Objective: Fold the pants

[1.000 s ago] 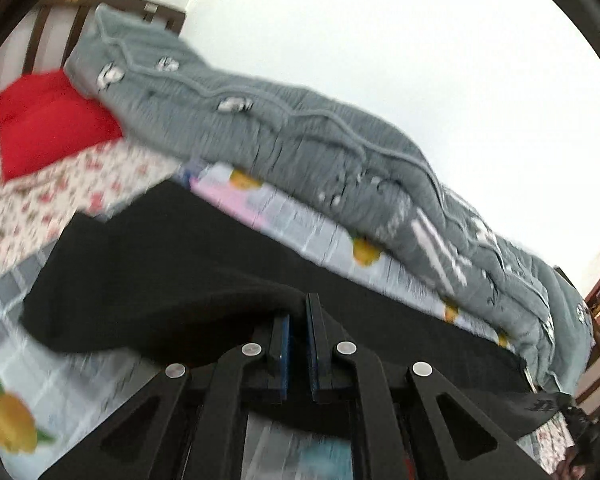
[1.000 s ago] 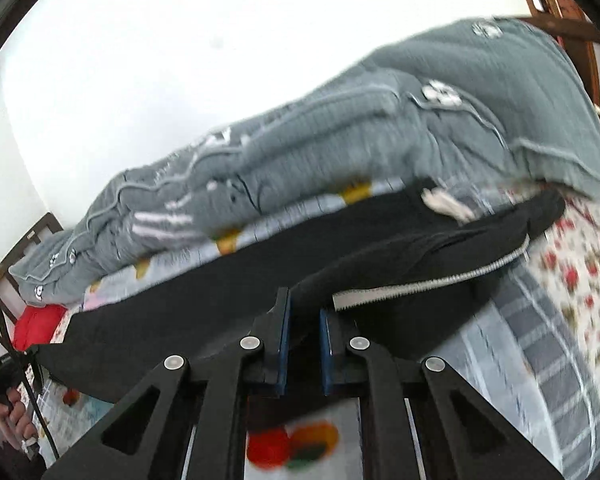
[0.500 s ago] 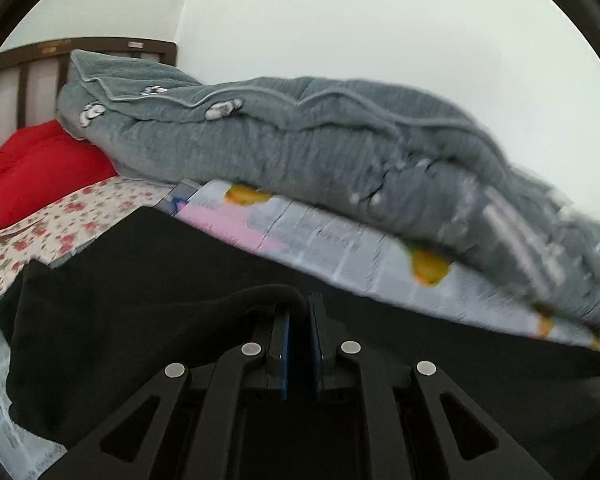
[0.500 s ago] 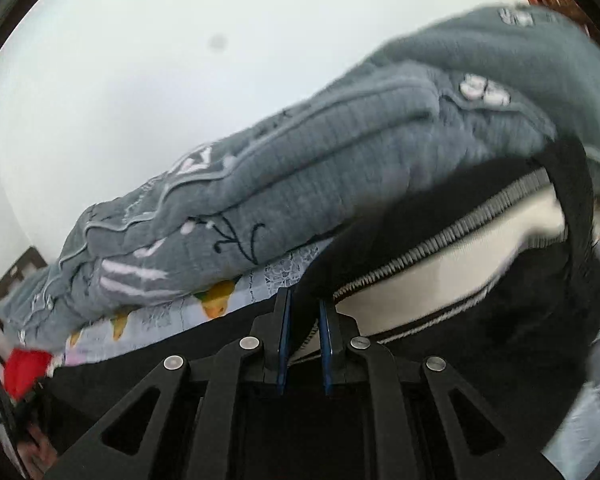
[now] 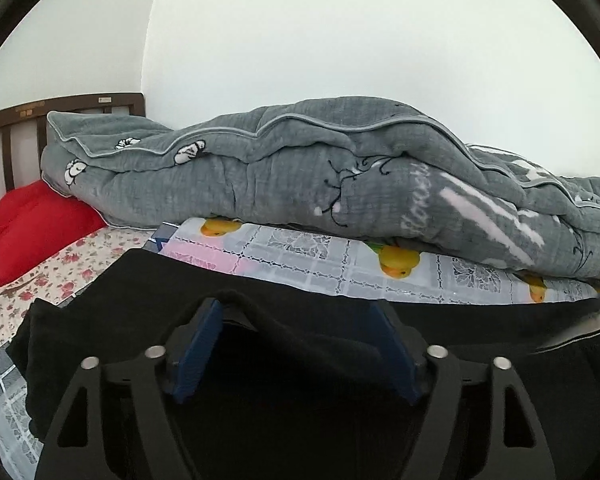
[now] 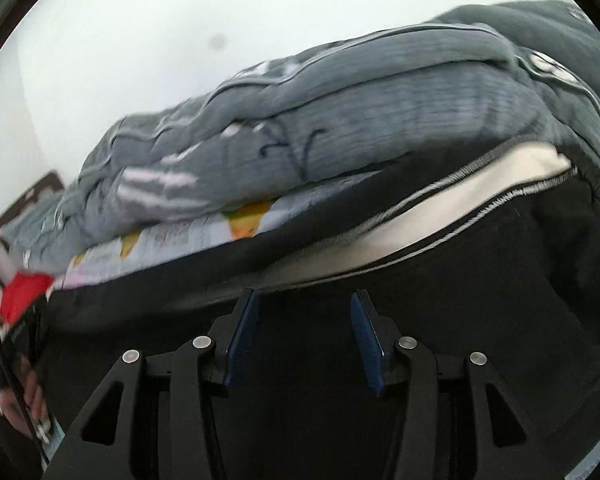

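Observation:
Black pants (image 5: 140,300) lie spread across the bed. In the left wrist view my left gripper (image 5: 298,320) sits low over them, its jaws opening wide; a raised fold of the cloth lies between the blue pads (image 5: 198,352), which do not press it. In the right wrist view my right gripper (image 6: 304,312) hovers over the pants (image 6: 500,300) just behind the white-lined waistband (image 6: 440,216). Its jaws are opening too, with black cloth under and between the pads but no grip on it.
A bulky grey quilt (image 5: 300,184) runs along the far side of the bed against the white wall. A duck-print sheet (image 5: 300,252) lies under the pants. A red pillow (image 5: 36,232) and a wooden headboard (image 5: 20,120) are at the left. A person's hand (image 6: 20,408) shows at the lower left.
Both grippers were shut on the pants and have come down toward the bed. Both now stand open, and the cloth has dropped from their pads onto the bed.

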`<move>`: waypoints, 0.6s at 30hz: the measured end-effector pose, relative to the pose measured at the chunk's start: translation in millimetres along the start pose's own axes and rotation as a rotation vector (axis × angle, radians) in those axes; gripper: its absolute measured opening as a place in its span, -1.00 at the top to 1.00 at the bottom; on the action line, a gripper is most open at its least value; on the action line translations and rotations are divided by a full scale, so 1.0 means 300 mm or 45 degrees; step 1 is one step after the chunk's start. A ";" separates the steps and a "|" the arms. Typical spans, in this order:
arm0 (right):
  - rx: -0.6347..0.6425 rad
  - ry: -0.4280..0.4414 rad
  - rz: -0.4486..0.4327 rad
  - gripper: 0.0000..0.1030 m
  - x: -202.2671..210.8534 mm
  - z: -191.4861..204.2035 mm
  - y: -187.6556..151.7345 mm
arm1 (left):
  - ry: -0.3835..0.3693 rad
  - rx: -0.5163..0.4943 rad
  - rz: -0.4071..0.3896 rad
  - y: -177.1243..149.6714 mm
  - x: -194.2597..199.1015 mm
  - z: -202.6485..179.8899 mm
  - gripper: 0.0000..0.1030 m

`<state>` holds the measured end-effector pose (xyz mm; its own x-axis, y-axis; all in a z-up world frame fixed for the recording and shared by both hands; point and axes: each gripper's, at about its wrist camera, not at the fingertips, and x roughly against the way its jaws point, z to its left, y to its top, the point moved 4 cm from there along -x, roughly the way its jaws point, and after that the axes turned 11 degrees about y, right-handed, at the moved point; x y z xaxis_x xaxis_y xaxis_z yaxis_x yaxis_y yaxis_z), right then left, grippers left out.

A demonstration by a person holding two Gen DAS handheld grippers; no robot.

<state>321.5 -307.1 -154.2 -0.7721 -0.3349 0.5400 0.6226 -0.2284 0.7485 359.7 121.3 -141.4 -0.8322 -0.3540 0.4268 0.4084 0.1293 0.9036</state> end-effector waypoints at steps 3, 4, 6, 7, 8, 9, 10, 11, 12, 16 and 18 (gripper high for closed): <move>0.019 0.011 -0.001 0.06 0.003 0.019 -0.007 | 0.005 0.019 0.011 -0.003 -0.003 0.012 -0.53; 0.018 0.011 -0.002 0.01 0.005 0.019 -0.008 | 0.013 0.027 0.019 -0.004 -0.007 0.019 -0.53; 0.003 0.009 0.003 -0.04 0.006 0.010 -0.009 | 0.019 0.036 0.031 -0.008 -0.012 0.025 -0.54; -0.011 0.006 0.009 -0.04 0.004 0.005 -0.010 | 0.018 0.041 0.039 -0.010 -0.017 0.028 -0.53; -0.022 0.003 0.013 -0.04 -0.001 0.001 -0.009 | 0.020 0.044 0.046 -0.011 -0.021 0.031 -0.54; -0.036 -0.003 0.019 -0.05 -0.002 -0.006 -0.010 | 0.022 0.046 0.051 -0.013 -0.024 0.033 -0.54; -0.044 -0.011 0.024 -0.05 -0.005 -0.011 -0.009 | 0.023 0.047 0.056 -0.014 -0.026 0.035 -0.54; -0.050 -0.018 0.031 -0.05 -0.006 -0.015 -0.011 | 0.023 0.047 0.059 -0.015 -0.028 0.034 -0.54; -0.054 -0.023 0.038 -0.07 -0.011 -0.018 -0.012 | 0.024 0.045 0.061 -0.016 -0.029 0.033 -0.55; -0.055 -0.046 0.049 -0.14 -0.013 -0.021 -0.015 | 0.025 0.032 0.065 -0.019 -0.030 0.028 -0.59; -0.049 -0.052 0.059 -0.23 -0.018 -0.018 -0.017 | 0.019 0.018 0.085 -0.022 -0.040 0.021 -0.61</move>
<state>323.3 -309.2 -163.1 -0.7466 -0.3082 0.5895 0.6614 -0.2487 0.7076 364.5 130.5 -152.2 -0.7975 -0.3581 0.4856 0.4575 0.1658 0.8736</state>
